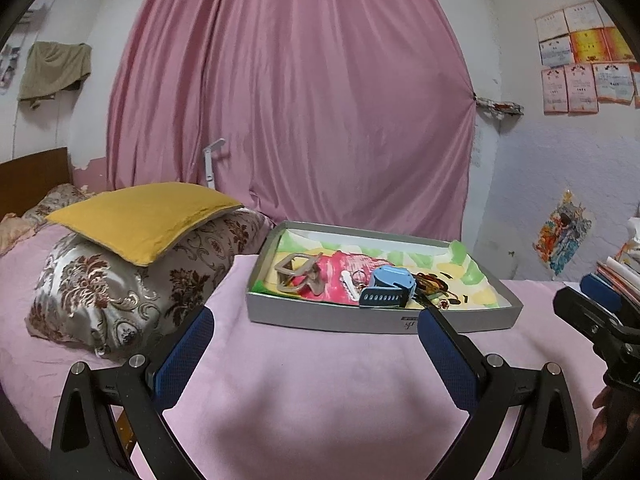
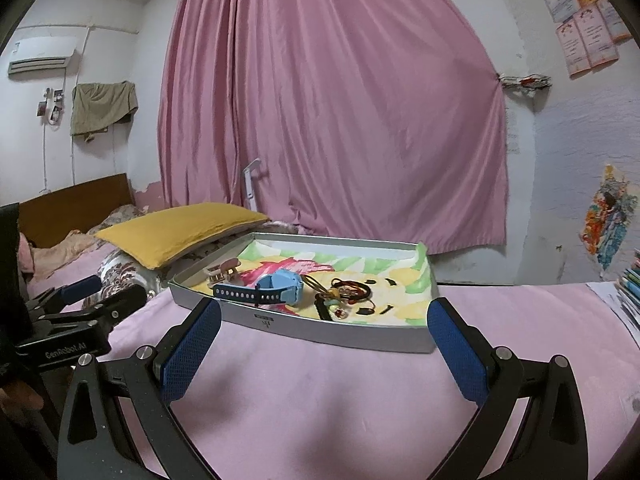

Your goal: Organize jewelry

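On the left of the bed a flat mustard-yellow cushion (image 1: 140, 220) lies across a shiny floral-patterned pillow (image 1: 120, 292), and behind them a long pink curtain (image 1: 296, 92) hangs down to the mattress. The left tool (image 1: 316, 330) hovers low over the pink velvety bedspread (image 1: 312, 400), its blue-padded fingers (image 1: 184, 356) spread wide with nothing between them, pointing at the shallow grey cardboard box tray (image 1: 340, 320) that sits on the bedspread just ahead. The tray is lined with a colourful painted sheet, and the jewelry rests inside it: a beige plastic claw hair clip (image 1: 298, 274) at the left end, a light-blue smartwatch with a dark blue strap (image 1: 386, 286) near the middle, and a tangle of dark hair ties and small charms (image 2: 348, 290) toward the right. The right tool (image 2: 324, 324) is held a little to the right of the other, its jaws likewise wide apart and empty, facing the tray's near wall. At the far right edge a stack of books (image 2: 630, 292) leans on the bed.
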A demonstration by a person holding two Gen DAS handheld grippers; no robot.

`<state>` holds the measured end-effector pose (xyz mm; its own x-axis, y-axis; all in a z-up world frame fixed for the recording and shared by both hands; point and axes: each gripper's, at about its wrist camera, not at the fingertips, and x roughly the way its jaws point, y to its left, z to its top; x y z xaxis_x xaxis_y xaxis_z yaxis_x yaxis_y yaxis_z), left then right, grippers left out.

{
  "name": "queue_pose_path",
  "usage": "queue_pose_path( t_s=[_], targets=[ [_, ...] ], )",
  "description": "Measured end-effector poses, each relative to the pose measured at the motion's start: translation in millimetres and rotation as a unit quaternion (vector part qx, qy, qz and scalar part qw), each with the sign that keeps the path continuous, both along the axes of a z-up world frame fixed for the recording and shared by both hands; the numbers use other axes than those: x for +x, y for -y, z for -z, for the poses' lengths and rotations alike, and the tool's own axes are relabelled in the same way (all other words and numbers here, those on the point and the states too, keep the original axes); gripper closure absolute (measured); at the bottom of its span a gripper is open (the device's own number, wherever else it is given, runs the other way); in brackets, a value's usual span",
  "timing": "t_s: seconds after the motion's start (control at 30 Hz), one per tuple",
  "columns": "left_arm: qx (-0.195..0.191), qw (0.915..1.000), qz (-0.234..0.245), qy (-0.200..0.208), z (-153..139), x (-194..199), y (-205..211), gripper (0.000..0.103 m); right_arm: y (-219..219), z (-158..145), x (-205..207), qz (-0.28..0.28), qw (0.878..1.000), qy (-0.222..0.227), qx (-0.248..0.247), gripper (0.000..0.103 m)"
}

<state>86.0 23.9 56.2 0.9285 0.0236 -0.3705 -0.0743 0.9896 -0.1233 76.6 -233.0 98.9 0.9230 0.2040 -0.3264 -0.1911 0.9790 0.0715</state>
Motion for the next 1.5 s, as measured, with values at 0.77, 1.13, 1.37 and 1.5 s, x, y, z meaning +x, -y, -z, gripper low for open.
queue_pose_path(
  t_s=[0.77, 1.13, 1.37, 1.5],
  targets=[
    [0.012, 0.9968, -0.04, 0.069, 33, -52, 2, 0.001, -2, 26, -52, 0.063, 0.995, 0.067, -0.033, 0.002],
    [0.007, 0.9974, -0.046, 0.054, 36, -48, 0, 0.001, 5, 37, -47, 0.064, 0.997, 0.045, -0.019, 0.002],
    [0.016, 0.9975, -0.036, 0.059, 37, -51, 3, 0.001, 8, 41, -45, 0.052, 0.998, 0.036, -0.004, 0.002],
    [0.017, 0.9977, -0.032, 0.058, 37, -52, 3, 0.001, 7, 42, -43, 0.05, 0.998, 0.029, -0.003, 0.002]
  ],
)
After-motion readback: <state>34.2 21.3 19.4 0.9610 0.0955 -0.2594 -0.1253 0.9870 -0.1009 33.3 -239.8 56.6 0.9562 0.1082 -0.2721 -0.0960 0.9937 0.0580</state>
